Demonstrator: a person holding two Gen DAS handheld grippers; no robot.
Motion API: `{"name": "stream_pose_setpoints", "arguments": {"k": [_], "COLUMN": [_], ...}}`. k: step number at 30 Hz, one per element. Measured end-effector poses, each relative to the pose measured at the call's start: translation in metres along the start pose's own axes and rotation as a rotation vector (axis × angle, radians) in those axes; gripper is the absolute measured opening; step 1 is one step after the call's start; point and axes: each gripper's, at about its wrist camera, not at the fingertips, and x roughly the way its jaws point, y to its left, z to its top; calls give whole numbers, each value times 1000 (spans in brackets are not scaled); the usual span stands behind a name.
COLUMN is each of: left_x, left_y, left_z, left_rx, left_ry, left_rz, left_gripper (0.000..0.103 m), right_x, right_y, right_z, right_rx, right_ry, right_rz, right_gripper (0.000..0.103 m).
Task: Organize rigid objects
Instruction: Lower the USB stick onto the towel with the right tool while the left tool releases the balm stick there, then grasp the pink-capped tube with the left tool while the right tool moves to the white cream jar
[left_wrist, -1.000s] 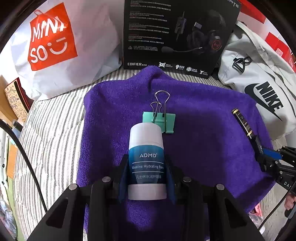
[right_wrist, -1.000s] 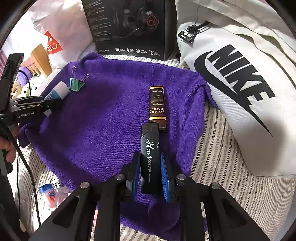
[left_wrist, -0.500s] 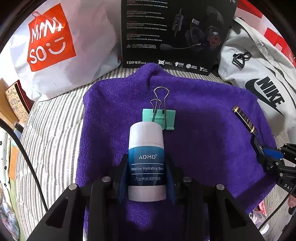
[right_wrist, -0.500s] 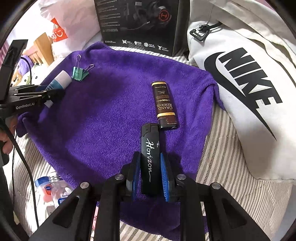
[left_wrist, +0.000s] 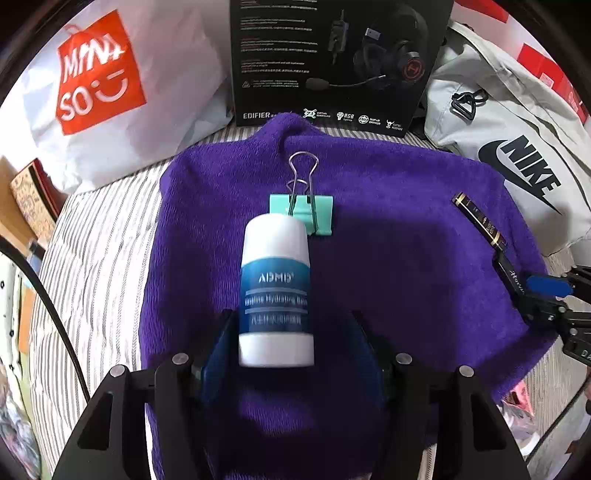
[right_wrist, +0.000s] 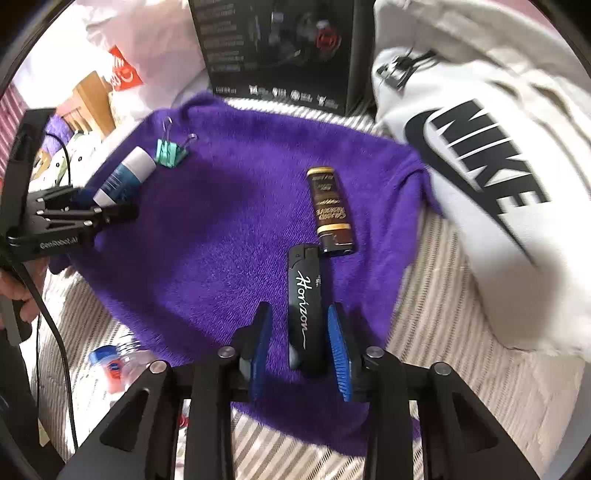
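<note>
Both grippers have let go since half a second ago. On the purple towel (left_wrist: 399, 258), the left gripper (left_wrist: 291, 332) stands spread around the balm tube (left_wrist: 275, 291), whose cap touches the green binder clip (left_wrist: 310, 214). Further right, the brown lighter (right_wrist: 330, 210) lies just beyond the black lighter (right_wrist: 306, 314), which rests between the right gripper's (right_wrist: 299, 328) parted fingers.
</note>
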Motion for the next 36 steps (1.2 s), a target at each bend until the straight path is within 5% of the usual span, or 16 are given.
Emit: {"name": "stream_pose_setpoints", "arguments": {"k": [14, 24, 36], "left_x": [-83, -77, -47], "left_y": [-39, -99, -112], "left_z": [-56, -102, -104], "left_rx": [54, 188, 251], "left_ry": [-77, -23, 41], "left_rz": [-42, -91, -61], "left_gripper": [59, 59, 58], "right_x": [-72, -88, -87], "right_y": [13, 14, 12], "right_z": [-63, -127, -146], "right_rx": [111, 174, 188], "right_ry": [-105, -74, -46], "right_rz": [23, 27, 26], "right_gripper": [44, 44, 44]}}
